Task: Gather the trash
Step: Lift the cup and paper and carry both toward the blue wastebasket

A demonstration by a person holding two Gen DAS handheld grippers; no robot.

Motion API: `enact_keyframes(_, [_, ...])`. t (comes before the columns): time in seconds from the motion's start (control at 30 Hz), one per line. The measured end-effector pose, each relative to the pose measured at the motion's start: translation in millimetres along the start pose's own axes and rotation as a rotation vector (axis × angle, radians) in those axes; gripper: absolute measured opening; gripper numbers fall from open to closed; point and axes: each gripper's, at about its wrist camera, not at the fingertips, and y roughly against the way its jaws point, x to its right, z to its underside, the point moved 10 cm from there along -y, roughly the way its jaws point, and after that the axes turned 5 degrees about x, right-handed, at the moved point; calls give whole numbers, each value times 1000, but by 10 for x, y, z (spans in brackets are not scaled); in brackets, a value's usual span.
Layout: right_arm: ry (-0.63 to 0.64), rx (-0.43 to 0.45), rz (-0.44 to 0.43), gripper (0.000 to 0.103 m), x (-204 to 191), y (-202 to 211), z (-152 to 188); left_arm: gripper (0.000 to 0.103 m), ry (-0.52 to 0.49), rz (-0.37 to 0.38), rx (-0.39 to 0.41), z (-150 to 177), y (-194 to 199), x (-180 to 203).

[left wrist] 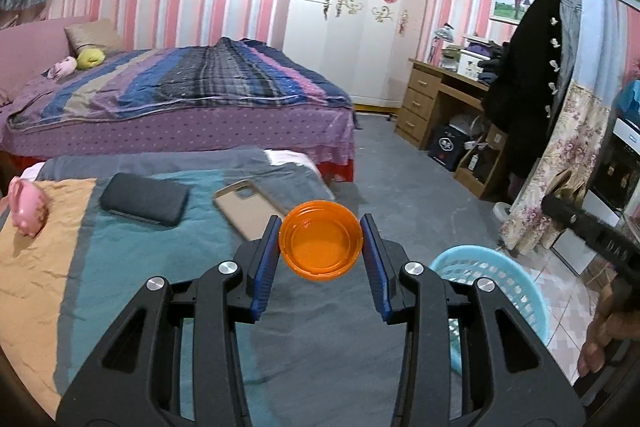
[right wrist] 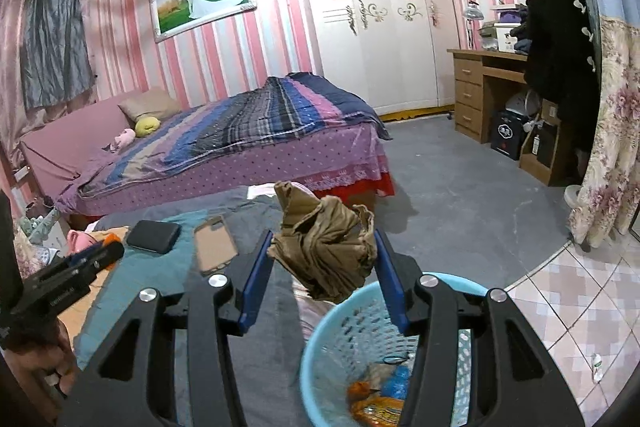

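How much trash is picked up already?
Some wrappers already lie in the blue basket. In hand: the left gripper holds an orange lid, the right gripper crumpled brown paper. Both must still be dropped in.

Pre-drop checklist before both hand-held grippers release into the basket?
1. Left hand-held gripper clamps the orange lid: ok.
2. Right hand-held gripper clamps the crumpled brown paper: ok.
3. Paper above the blue basket opening: ok, near its rim.
4. Lid above the basket: not ok, it is over the cloth to its left.
5. Room left in the basket: ok, only a few wrappers.
6. Phone case clear of the grippers: ok.
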Motion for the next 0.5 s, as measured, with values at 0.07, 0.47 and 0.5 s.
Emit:
enact_keyframes(0.07, [-4,-8,7,50,94,3,9,39,-12,10,1,-19,-26,105])
enact_keyframes(0.47, [-55,-43,43,51,496,-8,62,39,-44,92,-29,71,-194,742])
enact_keyframes(0.5, [-59,-48,41,52,522,-12,74,39,-46,107,-38,97,-212,811])
